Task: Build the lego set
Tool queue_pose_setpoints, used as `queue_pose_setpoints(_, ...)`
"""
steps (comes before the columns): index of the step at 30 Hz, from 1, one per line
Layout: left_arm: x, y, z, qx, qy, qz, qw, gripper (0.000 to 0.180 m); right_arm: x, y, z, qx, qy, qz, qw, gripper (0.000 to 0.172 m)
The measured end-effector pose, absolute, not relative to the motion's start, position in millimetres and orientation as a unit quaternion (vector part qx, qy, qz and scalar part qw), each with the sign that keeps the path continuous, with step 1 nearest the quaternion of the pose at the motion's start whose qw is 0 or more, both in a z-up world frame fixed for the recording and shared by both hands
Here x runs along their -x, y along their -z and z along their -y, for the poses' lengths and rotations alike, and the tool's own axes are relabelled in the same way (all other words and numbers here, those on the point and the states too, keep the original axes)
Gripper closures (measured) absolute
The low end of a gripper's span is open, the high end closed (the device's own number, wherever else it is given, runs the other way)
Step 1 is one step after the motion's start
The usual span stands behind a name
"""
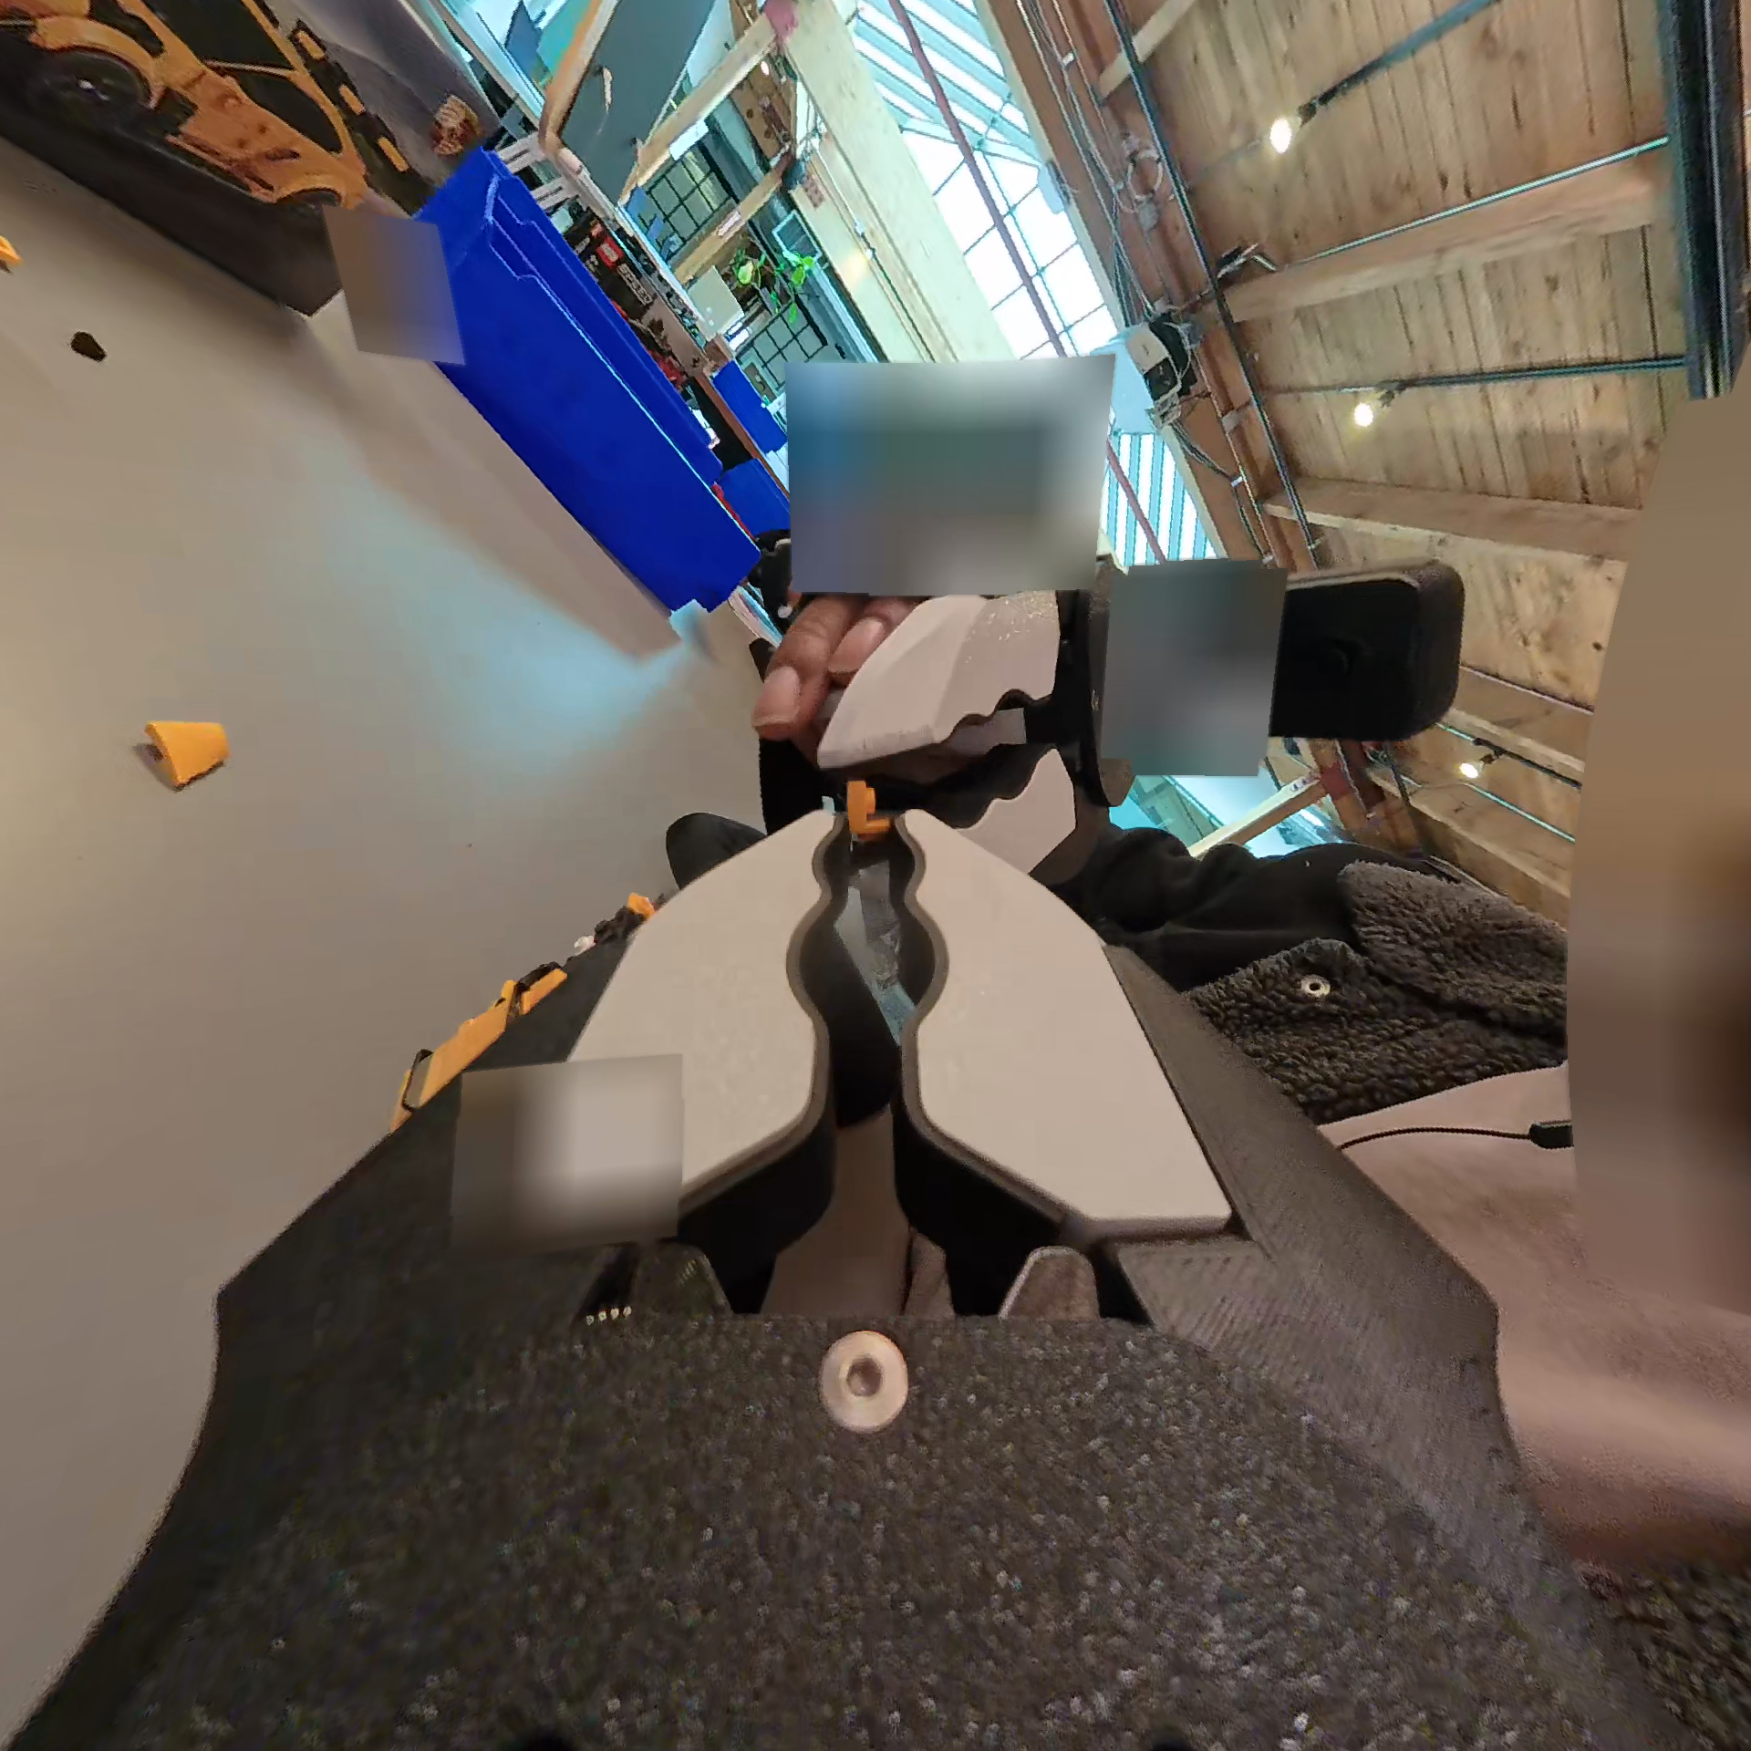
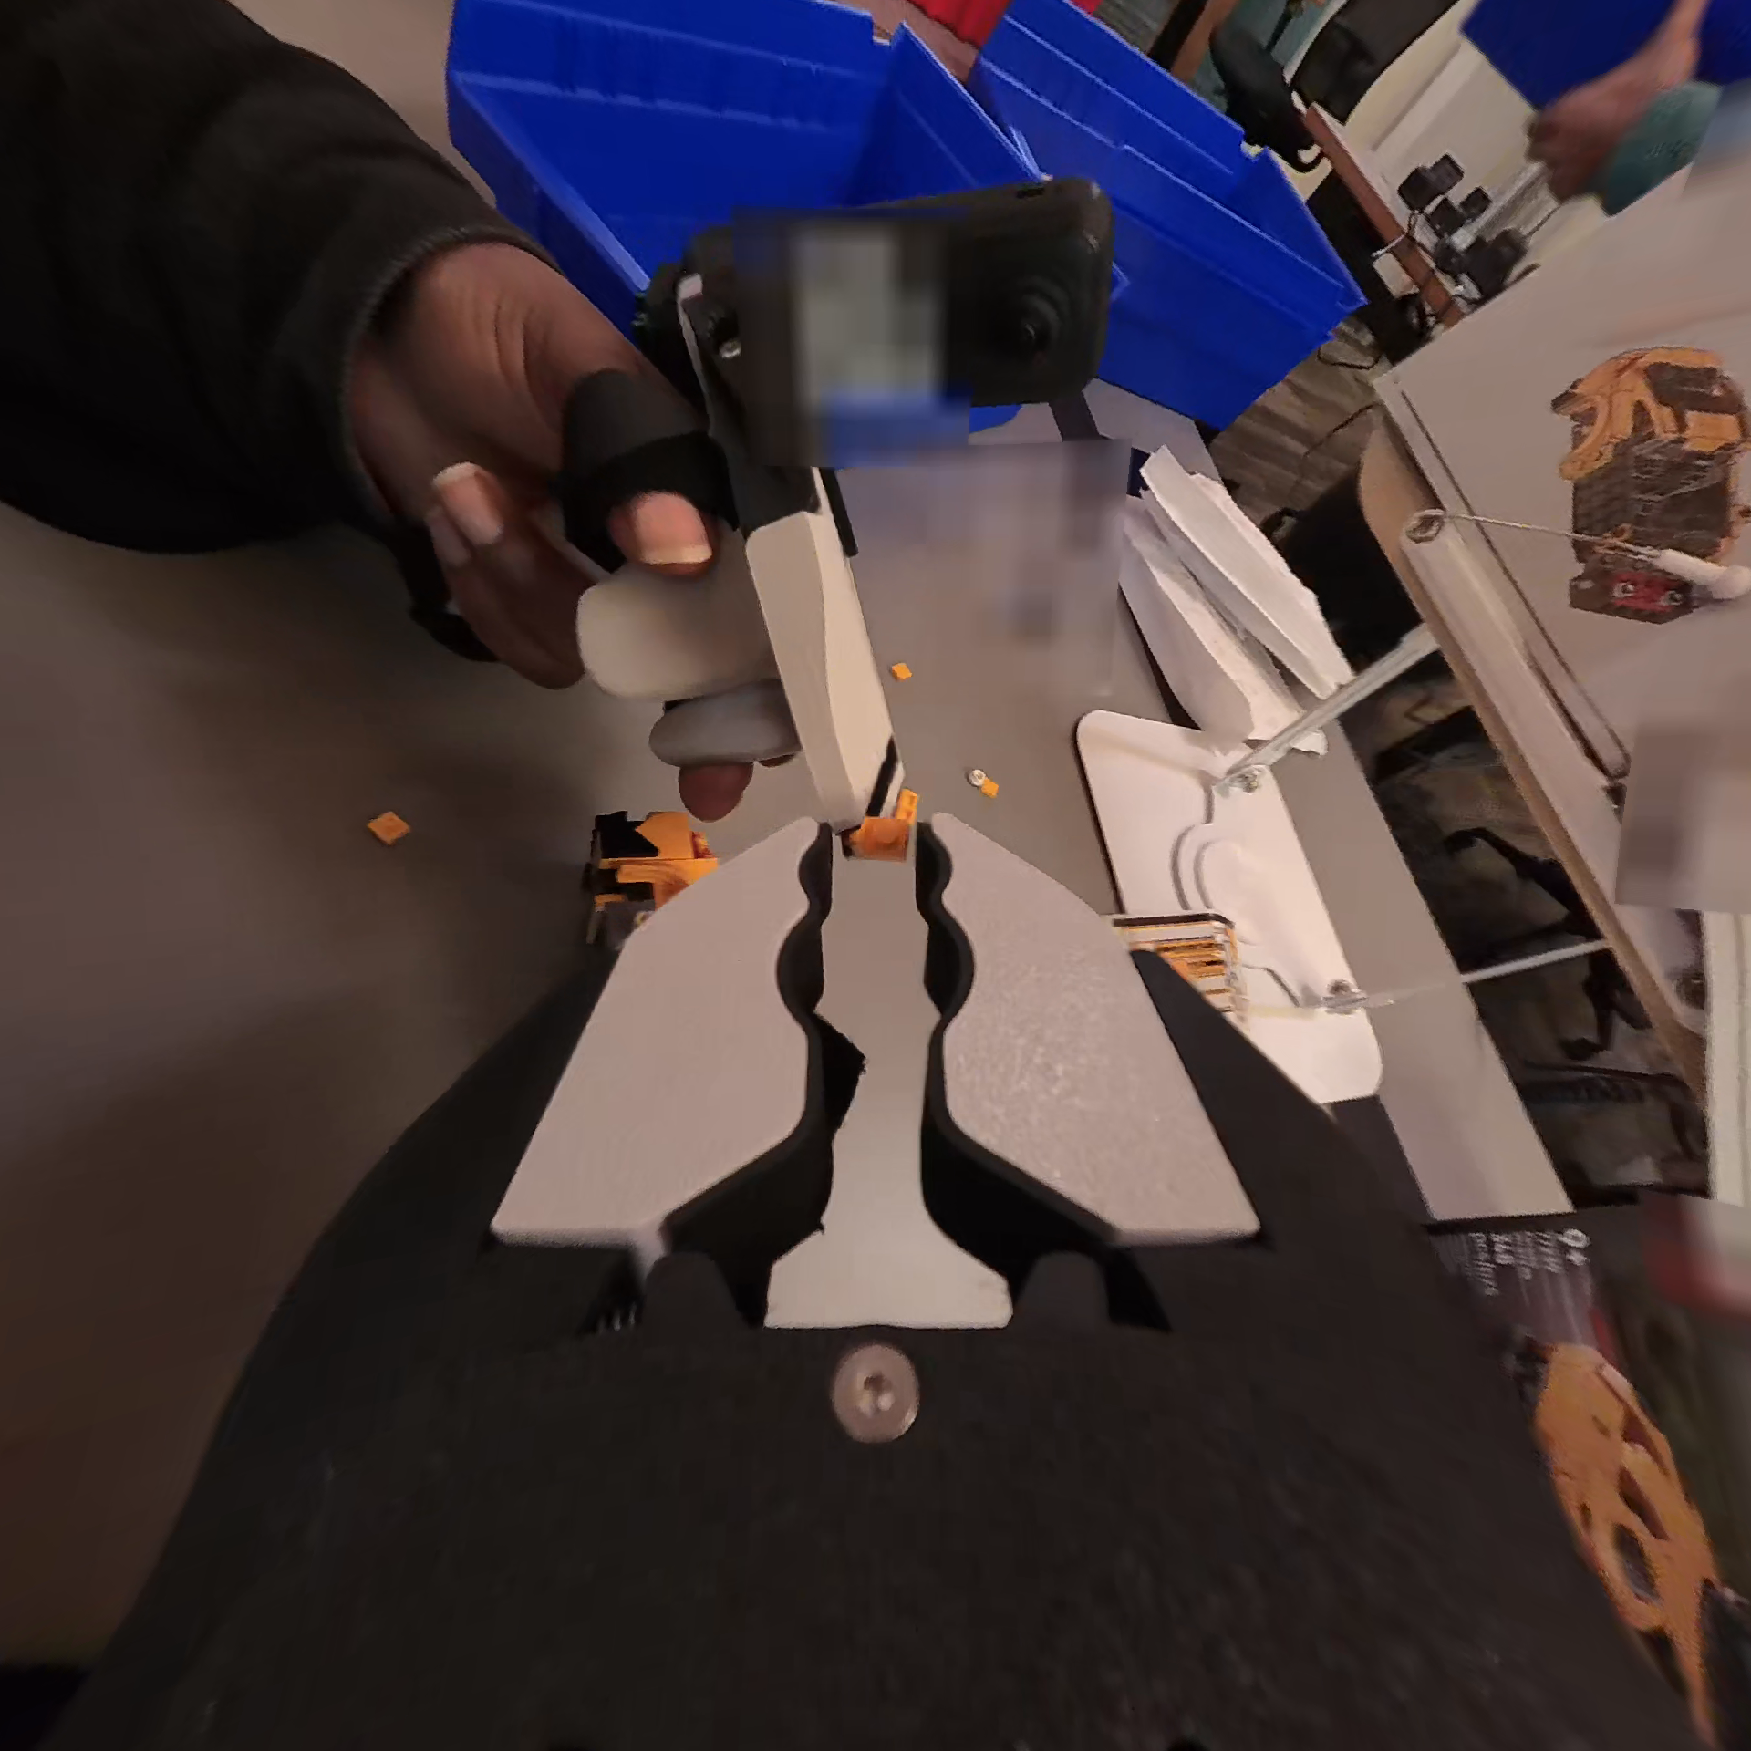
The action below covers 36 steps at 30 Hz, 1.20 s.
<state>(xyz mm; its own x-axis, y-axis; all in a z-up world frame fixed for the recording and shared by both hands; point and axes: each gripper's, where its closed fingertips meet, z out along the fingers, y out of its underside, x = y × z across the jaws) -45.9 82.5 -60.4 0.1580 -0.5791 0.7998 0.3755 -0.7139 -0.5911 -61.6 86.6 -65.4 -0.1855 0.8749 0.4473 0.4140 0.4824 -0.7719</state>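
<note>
The left gripper point(image 1: 867, 822) has its jaws clenched on a small orange brick piece point(image 1: 864, 813) pinched at the very fingertips, and the same piece shows in the right wrist view as an orange L-shaped brick point(image 2: 883, 834) held up in the air above the grey surface point(image 2: 237, 947). The right gripper point(image 2: 876, 839) meets it from the other side: its jaws stand a little apart with the brick between the tips, the right-hand pad against the brick's side, while on the left-hand side the left gripper's own tip crowds in and whether that pad presses cannot be told. So the brick sits where the two pairs of tips come together, off the surface. Just beyond and to the left in the right wrist view lies a black and orange brick assembly point(image 2: 644, 867) on the surface, with a loose orange tile point(image 2: 388, 827) farther left and two more orange bits point(image 2: 985, 783) past the tips. To the right lies a white plate point(image 2: 1232, 900) with metal rods bolted to it, and a small stack of orange and clear pieces point(image 2: 1180, 952) beside it. A hand point(image 2: 493, 474) in a dark sleeve grips the left gripper's handle. Farther back stand blue bins point(image 2: 758, 104) and a stack of white paper point(image 2: 1222, 587). In the left wrist view an orange wedge piece point(image 1: 187, 750) lies alone on the surface, well away from the tips.
</note>
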Motion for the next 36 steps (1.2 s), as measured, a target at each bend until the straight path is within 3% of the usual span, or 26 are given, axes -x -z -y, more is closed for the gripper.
queue_pose_setpoints(8,45.2,62.4,-81.0,0.663,0.656,-0.067,0.354,0.173,61.1,68.0,-83.1,0.428,-0.244,0.745,0.451,0.158)
queue_pose_setpoints(12,47.9,61.2,-78.1,0.676,0.626,-0.112,0.372,0.156,54.4,69.5,-74.5,0.434,-0.332,0.743,0.387,0.160)
queue_pose_setpoints(17,54.3,68.7,-75.1,0.702,0.556,-0.183,0.405,0.157,42.1,84.2,-72.5,0.449,-0.400,0.738,0.308,0.160)
queue_pose_setpoints(23,58.1,115.5,-72.2,0.772,0.391,-0.308,0.395,0.153,33.7,118.3,-65.3,0.448,-0.364,0.778,0.247,0.160)
queue_pose_setpoints(31,58.0,132.7,-60.1,0.766,0.347,-0.387,0.378,0.124,39.6,132.7,-61.4,0.439,-0.317,0.805,0.242,0.160)
queue_pose_setpoints(36,57.1,149.5,-60.9,0.772,0.298,-0.420,0.373,0.120,41.0,137.2,-62.6,0.438,-0.292,0.816,0.239,0.160)
